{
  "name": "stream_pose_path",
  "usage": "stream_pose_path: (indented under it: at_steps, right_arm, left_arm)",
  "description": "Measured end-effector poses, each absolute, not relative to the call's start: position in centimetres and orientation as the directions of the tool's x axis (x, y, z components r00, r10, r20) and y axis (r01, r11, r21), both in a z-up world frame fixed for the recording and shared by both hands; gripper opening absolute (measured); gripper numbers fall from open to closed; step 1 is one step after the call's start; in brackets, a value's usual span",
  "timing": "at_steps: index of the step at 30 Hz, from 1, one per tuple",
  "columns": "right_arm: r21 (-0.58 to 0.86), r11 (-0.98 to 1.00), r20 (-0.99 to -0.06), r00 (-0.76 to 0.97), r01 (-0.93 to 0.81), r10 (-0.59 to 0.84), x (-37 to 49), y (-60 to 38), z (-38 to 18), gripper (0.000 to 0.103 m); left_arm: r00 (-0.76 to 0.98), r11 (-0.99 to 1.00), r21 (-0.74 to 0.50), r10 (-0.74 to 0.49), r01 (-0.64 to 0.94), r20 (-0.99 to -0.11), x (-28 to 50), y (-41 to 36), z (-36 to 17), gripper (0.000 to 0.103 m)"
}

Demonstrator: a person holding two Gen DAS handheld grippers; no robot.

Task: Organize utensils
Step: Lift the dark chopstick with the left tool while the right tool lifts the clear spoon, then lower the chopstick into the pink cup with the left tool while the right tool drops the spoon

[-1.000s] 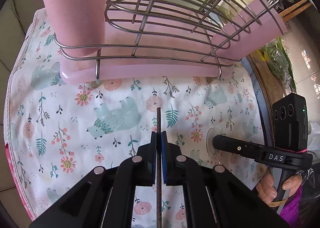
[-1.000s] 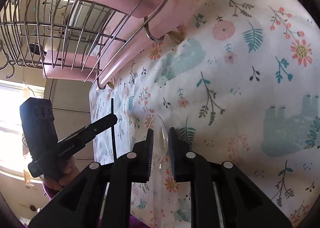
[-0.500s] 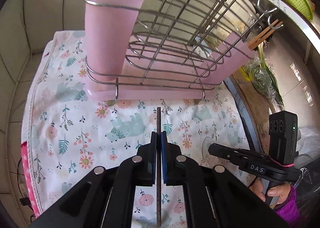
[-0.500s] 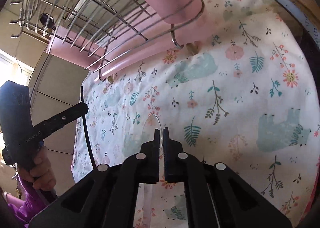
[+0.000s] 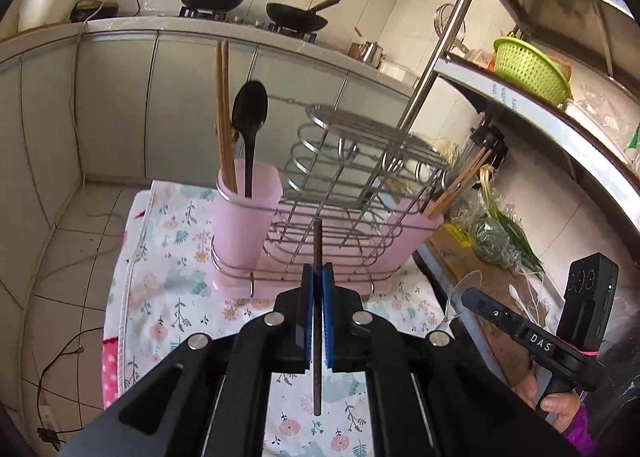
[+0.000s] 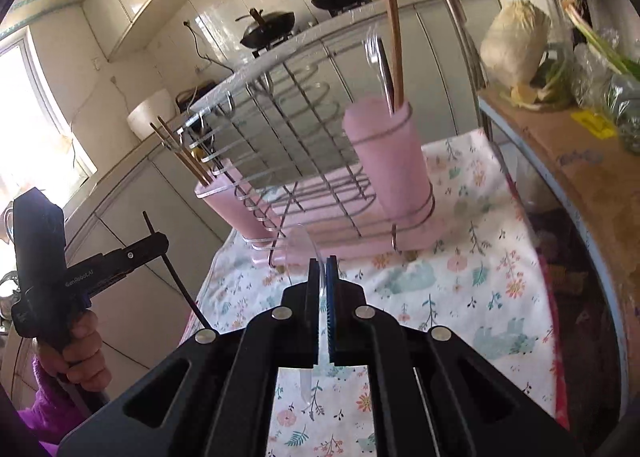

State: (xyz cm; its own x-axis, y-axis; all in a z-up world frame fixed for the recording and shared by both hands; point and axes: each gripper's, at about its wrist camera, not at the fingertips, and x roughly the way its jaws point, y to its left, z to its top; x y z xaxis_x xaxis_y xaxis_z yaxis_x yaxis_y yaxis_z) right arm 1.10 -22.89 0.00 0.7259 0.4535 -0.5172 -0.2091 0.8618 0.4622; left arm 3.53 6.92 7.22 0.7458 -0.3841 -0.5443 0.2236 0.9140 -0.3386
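The left gripper [image 5: 317, 281] is clamped tight on a dark chopstick [image 5: 317, 321], which runs lengthwise between its blue pads and sticks out a little past the tips toward the wire dish rack [image 5: 352, 193]. The right gripper [image 6: 322, 277] has just been closing and now pinches the handle of a clear plastic spoon [image 6: 306, 253], whose bowl rises ahead of the fingertips.

Both grippers hang above the floral cloth [image 5: 160, 257] that covers the worktop, neither utensil touching it. The rack stands on that cloth on a pink drip tray [image 6: 360, 245]. At one end of it a pink utensil cup [image 5: 246, 213] holds a black spoon [image 5: 250, 125] and a pair of wooden chopsticks [image 5: 224, 113], all upright. At the other end a second pink holder [image 6: 228, 201] carries more wooden chopsticks [image 6: 180, 155], leaning outward.

In the left view the right gripper [image 5: 460, 295] shows at the lower right edge, a hand [image 5: 560, 403] on its grip.
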Motion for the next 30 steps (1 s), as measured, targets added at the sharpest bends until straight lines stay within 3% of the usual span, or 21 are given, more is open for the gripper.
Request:
stream_pose_path:
  at_steps: [16, 30]
  right_arm:
    - [0.347, 0.914, -0.248, 0.919, -0.210, 0.305, 2.7, -24.9, 11.3, 0.003]
    - [0.202, 0.972, -0.123, 0.982, -0.118, 0.145, 4.9, -24.4, 15.0, 0.003]
  left_arm:
    - [0.887, 0.929, -0.332, -0.287, 0.165, -0.362, 5.3, 9.5, 15.4, 0.004]
    - [0.965, 0.954, -0.291, -0.134, 0.065, -0.226, 9.1, 10.4, 17.6, 0.004]
